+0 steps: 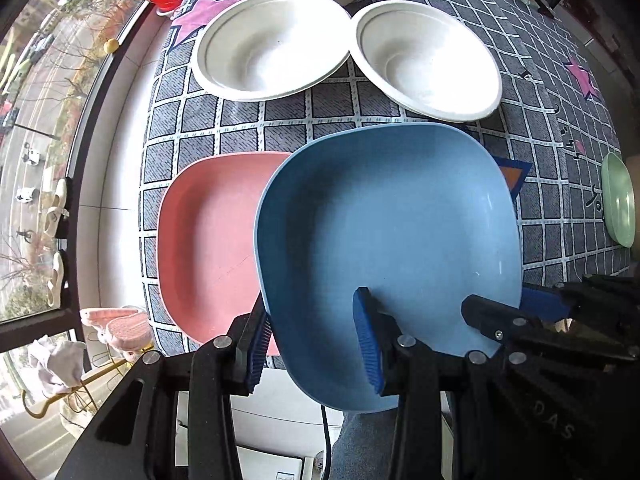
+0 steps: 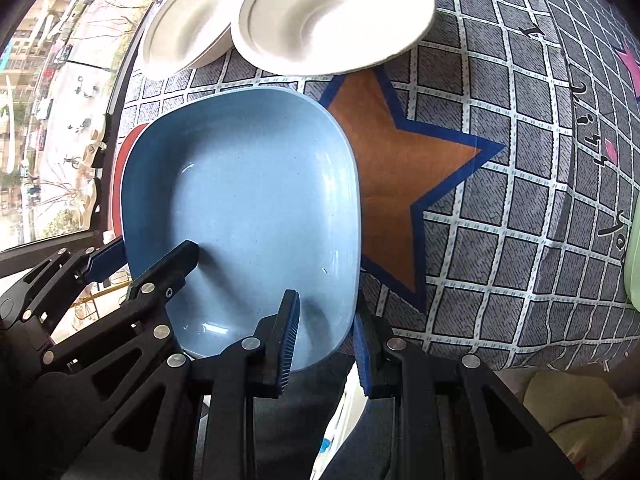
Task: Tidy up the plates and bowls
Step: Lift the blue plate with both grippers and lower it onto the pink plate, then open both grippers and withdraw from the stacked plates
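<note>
Early stage, my read: nothing stacked yet. Pink rounded-square plastic plate sits at the near-left edge of the checked star-print tablecloth. Blue rounded-square plastic plate is held up, overlapping the pink one's right side. Left gripper straddles its near-left rim, fingers apart, not clamped; right gripper straddles the near-right rim, also gapped. Count: three white moulded-pulp bowls unsorted at the far side, one pale green plate at the right edge. Left to do: nest plates, stack bowls.
</note>
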Action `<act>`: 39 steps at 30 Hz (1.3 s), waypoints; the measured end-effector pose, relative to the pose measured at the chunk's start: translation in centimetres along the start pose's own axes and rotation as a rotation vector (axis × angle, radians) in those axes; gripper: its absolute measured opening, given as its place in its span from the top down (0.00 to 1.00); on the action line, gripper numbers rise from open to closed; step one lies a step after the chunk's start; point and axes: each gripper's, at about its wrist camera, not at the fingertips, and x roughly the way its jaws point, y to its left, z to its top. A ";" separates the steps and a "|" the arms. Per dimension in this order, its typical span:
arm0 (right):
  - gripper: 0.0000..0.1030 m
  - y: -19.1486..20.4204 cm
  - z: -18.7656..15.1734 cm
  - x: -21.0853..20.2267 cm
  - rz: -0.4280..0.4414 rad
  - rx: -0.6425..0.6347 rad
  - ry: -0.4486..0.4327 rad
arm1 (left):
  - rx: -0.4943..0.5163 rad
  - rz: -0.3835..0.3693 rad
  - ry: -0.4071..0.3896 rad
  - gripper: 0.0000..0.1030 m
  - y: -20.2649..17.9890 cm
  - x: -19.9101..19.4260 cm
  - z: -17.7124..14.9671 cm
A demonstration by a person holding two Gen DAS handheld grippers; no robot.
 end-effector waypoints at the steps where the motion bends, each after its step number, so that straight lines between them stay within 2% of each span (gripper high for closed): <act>1: 0.72 0.5 0.4 0.1 0.006 -0.007 0.003 | -0.014 0.005 0.001 0.58 0.6 0.3 -0.3; 6: 0.72 2.4 0.5 0.9 0.022 -0.055 0.018 | -0.062 0.041 -0.001 0.58 2.4 1.7 -0.9; 9: 0.72 5.5 -0.4 1.5 0.031 -0.069 0.027 | -0.076 0.056 -0.010 0.58 1.8 3.3 -1.5; 15: 0.72 9.2 0.0 3.9 0.052 -0.060 0.042 | -0.061 0.095 -0.013 0.58 3.1 5.4 -0.4; 16: 0.72 10.8 0.7 4.6 0.044 -0.058 0.037 | -0.062 0.088 -0.015 0.58 3.5 5.6 -0.2; 19: 0.72 10.8 0.9 5.4 0.055 -0.036 0.051 | -0.064 0.078 -0.018 0.58 4.4 6.9 0.5; 22: 0.72 10.9 1.3 5.6 0.034 -0.038 0.041 | -0.062 0.087 -0.016 0.53 4.6 8.0 0.9; 24: 0.72 10.8 1.5 5.4 0.010 -0.062 0.033 | -0.067 0.108 -0.009 0.36 4.8 8.3 0.9; 25: 0.72 10.9 1.7 5.4 0.004 -0.071 0.034 | -0.073 0.123 -0.015 0.33 5.0 8.3 0.8; 26: 0.65 10.9 1.9 5.4 -0.006 -0.074 0.033 | -0.080 0.136 -0.023 0.31 5.4 8.3 0.7; 27: 0.48 10.9 2.1 5.4 -0.025 -0.072 0.026 | -0.088 0.137 -0.027 0.26 5.8 8.3 0.6; 28: 0.37 10.2 1.8 4.9 -0.034 -0.068 0.014 | -0.098 0.126 -0.029 0.22 6.2 8.3 0.4; 29: 0.19 9.6 1.7 4.6 -0.025 -0.066 -0.002 | -0.110 0.111 -0.034 0.20 6.5 8.1 0.2; 30: 0.10 9.0 1.5 4.3 -0.007 -0.065 -0.010 | -0.119 0.103 -0.034 0.20 6.7 8.0 0.0; 34: 0.09 5.5 0.1 3.6 -0.008 -0.028 -0.001 | -0.116 0.081 -0.027 0.20 6.2 8.2 -0.6; 39: 0.09 0.5 -1.7 3.0 -0.016 0.059 -0.007 | -0.031 0.043 -0.034 0.20 2.7 7.6 -0.6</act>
